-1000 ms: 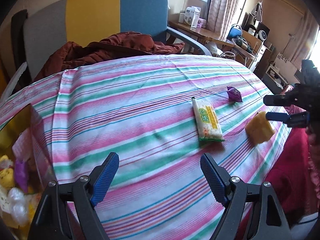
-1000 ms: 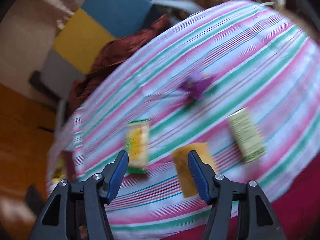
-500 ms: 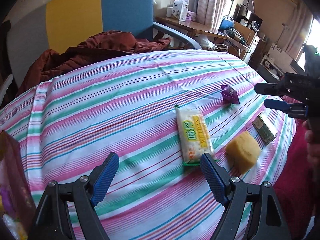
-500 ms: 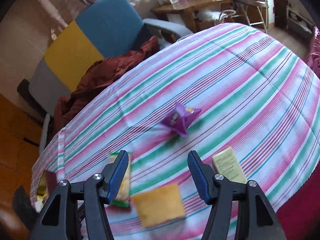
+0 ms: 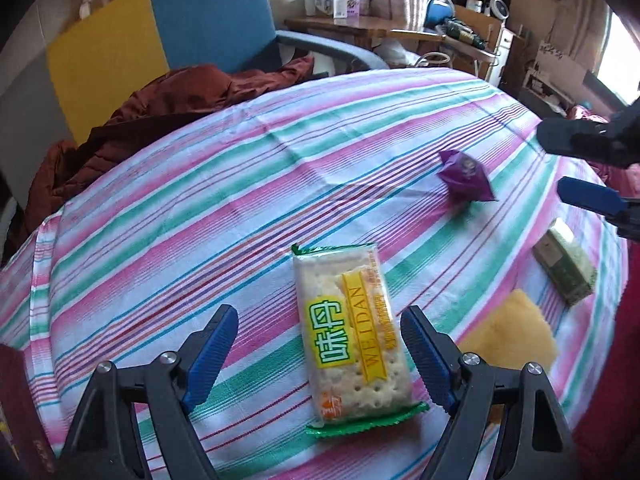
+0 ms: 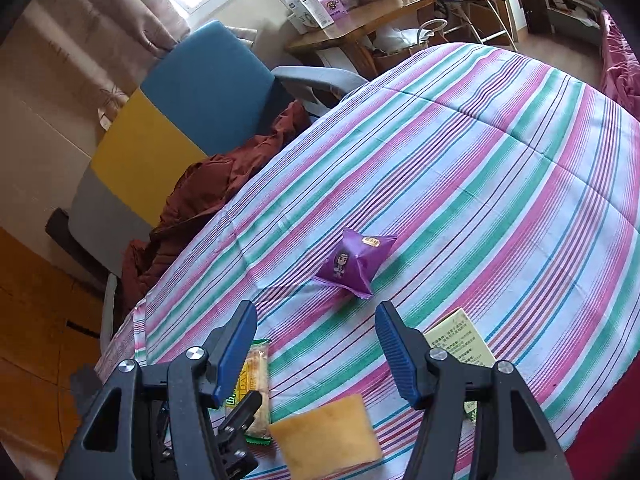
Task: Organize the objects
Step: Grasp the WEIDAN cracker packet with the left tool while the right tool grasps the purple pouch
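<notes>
A clear cracker packet (image 5: 352, 336) with a yellow label lies on the striped tablecloth (image 5: 200, 200), between the fingers of my left gripper (image 5: 320, 356), which hovers open just above it. To its right lie a yellow packet (image 5: 512, 336), a green and cream packet (image 5: 566, 268) and, farther back, a purple pouch (image 5: 466, 176). My right gripper (image 5: 576, 170) enters from the right edge beside the pouch. In the right wrist view the right gripper (image 6: 316, 320) stands open and empty, with the purple pouch (image 6: 356, 264) just beyond its tips. The yellow packet (image 6: 328, 436) lies below.
A chair (image 5: 160, 40) with a yellow and blue back stands behind the table, with a rust-brown jacket (image 5: 160, 112) draped over it. A dark red bag edge (image 5: 16, 400) shows at the lower left. A wooden desk (image 5: 352, 28) with boxes stands at the back.
My left gripper has swung right across the table and lower, leaving the bag behind; the cracker packet now lies between its fingers. The right view tilted up, bringing the purple pouch ahead of its tips.
</notes>
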The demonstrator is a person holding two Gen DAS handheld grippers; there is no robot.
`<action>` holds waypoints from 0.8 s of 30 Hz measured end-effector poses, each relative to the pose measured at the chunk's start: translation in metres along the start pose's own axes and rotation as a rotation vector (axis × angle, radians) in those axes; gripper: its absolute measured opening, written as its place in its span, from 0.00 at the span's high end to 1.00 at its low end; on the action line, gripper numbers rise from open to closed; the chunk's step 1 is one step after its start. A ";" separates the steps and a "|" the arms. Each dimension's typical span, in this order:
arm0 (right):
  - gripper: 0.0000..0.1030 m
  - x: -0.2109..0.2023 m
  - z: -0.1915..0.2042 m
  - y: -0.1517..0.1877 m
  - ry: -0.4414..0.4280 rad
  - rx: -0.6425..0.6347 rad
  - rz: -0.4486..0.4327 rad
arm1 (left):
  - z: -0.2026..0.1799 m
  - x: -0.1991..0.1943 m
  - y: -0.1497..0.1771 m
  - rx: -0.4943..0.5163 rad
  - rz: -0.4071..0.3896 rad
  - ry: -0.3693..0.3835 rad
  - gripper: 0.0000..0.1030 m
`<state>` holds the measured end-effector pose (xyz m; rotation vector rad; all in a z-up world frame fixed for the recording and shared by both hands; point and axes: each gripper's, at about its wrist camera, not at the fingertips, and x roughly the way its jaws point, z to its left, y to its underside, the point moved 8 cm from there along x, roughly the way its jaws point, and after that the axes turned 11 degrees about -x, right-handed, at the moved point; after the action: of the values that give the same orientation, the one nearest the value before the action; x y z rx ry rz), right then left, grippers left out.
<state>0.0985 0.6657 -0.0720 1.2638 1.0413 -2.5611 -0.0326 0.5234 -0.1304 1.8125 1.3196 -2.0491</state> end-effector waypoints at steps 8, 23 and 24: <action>0.39 0.005 -0.003 0.003 0.011 0.003 0.021 | 0.007 0.014 0.008 -0.021 0.010 0.017 0.20; 0.45 0.044 -0.023 -0.012 0.120 0.075 0.153 | 0.046 -0.014 0.033 -0.031 -0.049 0.019 0.51; 0.45 0.050 -0.024 -0.017 0.126 0.081 0.156 | 0.046 -0.014 0.033 -0.027 -0.052 0.017 0.51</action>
<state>0.0755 0.7032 -0.1093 1.4803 0.8291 -2.4565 -0.0438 0.4669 -0.1400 1.8074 1.4062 -2.0355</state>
